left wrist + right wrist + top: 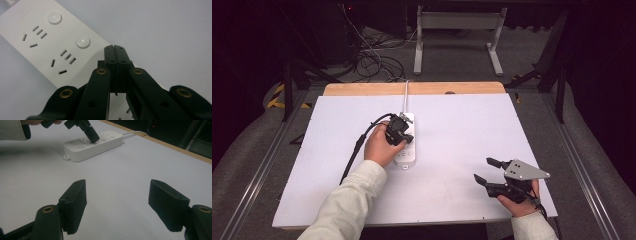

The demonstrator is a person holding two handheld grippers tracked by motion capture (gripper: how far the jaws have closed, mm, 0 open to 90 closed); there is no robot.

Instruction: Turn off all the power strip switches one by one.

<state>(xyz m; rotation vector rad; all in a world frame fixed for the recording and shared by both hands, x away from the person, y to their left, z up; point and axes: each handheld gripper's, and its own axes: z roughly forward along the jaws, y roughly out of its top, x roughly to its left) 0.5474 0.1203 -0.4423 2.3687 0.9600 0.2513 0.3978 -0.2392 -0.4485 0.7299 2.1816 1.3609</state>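
Note:
A white power strip [406,152] lies near the middle of the white table top, with its cord running off toward the far edge. In the left gripper view the power strip [45,47] shows sockets and two round buttons [83,41]. My left gripper [115,48] is shut, its joined tips down on the strip's top just beyond the second button. In the high view a hand holds the left gripper [401,134] over the strip. My right gripper [482,169] stands open near the front right of the table, nothing between its jaws. The right gripper view has the right gripper [117,186] facing the power strip [100,146].
The white board [462,130] covers the table, with a wooden strip [412,88] along the far edge. The left gripper's black cable [354,155] trails off to the front left. Loose cables [372,60] and a table frame [457,30] stand on the floor behind.

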